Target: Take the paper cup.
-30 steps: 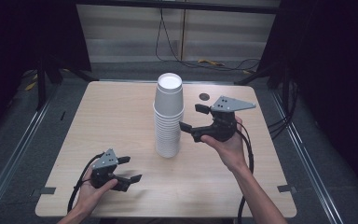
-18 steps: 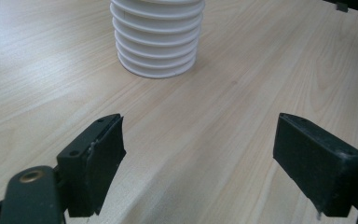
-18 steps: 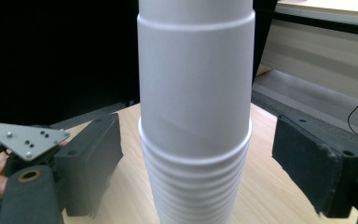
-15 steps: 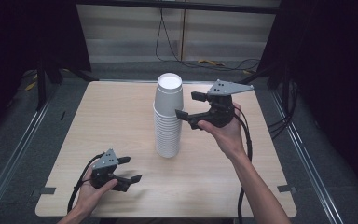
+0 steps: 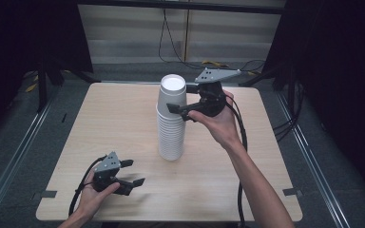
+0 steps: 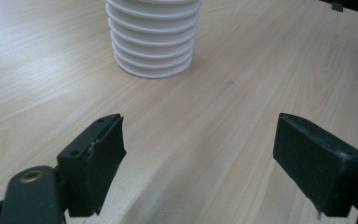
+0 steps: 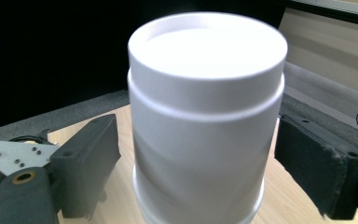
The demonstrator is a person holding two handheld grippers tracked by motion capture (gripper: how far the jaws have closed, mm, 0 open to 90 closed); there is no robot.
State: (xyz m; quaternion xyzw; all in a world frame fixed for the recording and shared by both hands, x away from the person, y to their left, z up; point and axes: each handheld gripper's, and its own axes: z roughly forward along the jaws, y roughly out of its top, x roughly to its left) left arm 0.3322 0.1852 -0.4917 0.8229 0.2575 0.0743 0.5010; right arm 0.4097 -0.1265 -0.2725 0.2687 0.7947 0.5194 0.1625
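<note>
A tall stack of white paper cups stands upside down at the middle of the wooden table. My right gripper is raised to the top of the stack and is open, one jaw on each side of the topmost cup, with small gaps showing. The right gripper has black pads level with that cup's upper half. My left gripper rests open near the table's front left, nothing between its jaws. From the left gripper, the stack's base lies ahead on the bare wood.
Cables run across the floor behind the table. Metal rails lie along both sides of the table. Small tape marks sit at the table's front corners. Dark curtains close in left and right.
My right gripper has risen from beside the middle of the stack and moved left, so its jaws now flank the top cup. The left gripper has stayed put.
</note>
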